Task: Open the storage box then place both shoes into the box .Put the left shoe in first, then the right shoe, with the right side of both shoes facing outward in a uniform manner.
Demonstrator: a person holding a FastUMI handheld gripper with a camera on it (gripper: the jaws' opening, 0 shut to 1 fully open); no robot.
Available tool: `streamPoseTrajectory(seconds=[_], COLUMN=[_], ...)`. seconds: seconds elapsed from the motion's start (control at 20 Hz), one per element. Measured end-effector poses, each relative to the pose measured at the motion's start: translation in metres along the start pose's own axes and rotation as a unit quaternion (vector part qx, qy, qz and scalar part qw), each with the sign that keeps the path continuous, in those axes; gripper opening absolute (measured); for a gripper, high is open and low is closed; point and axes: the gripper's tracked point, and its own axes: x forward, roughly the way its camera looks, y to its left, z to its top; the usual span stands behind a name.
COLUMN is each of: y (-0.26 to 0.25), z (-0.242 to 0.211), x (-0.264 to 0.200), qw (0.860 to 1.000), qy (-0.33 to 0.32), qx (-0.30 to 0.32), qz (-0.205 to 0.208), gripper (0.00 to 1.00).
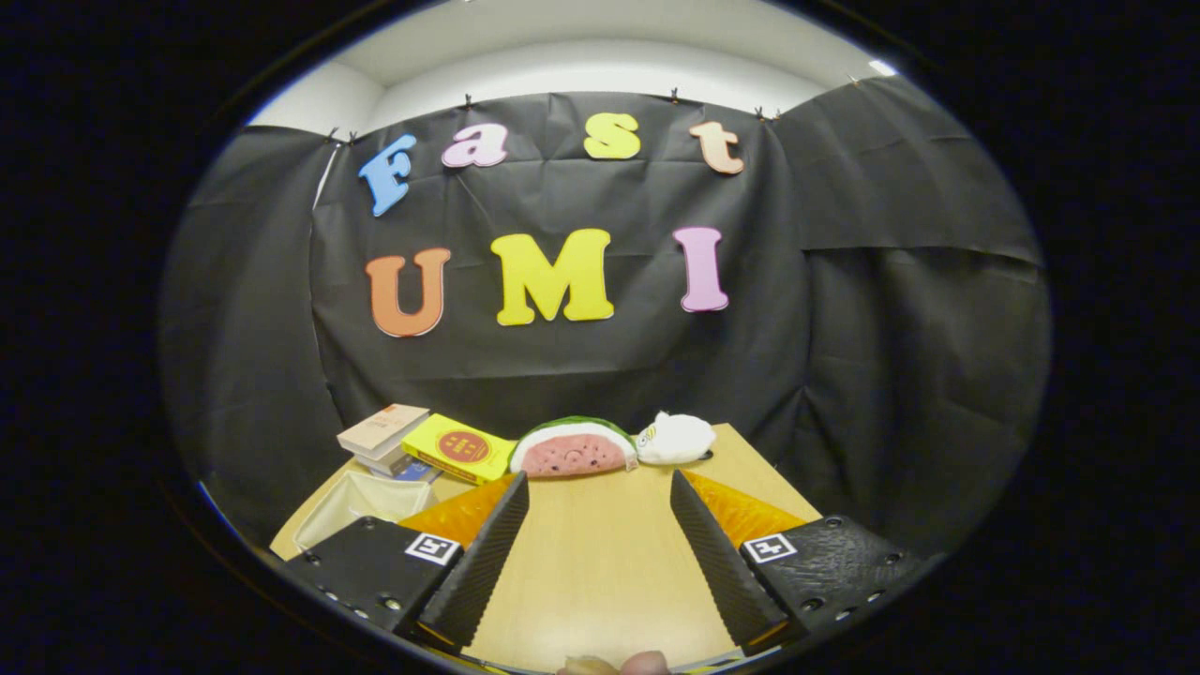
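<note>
Beside the left finger, partly hidden behind it, sits an open pale box [352, 511] on the wooden table [600, 572]
Gripper [600, 487] fingers stand spread wide apart with nothing between them, just bare tabletop. Beyond them, along the table's far edge by the black cloth wall [844, 328], lie a stack of books [382, 436], a yellow book [459, 448], a watermelon-slice plush [574, 448] and a white plush [677, 438] (touching or just beside the watermelon, hard to tell). Fingertips of a hand [619, 664] peek in under the gripper
</note>
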Motion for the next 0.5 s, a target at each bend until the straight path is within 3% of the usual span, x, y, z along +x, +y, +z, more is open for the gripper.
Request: streamPoseTrajectory(seconds=[0.5], y=[-0.0084], z=[0.0025], x=[-0.0059], qw=[1.0], qy=[0.001], qx=[0.009], qz=[0.016], gripper=[0.94])
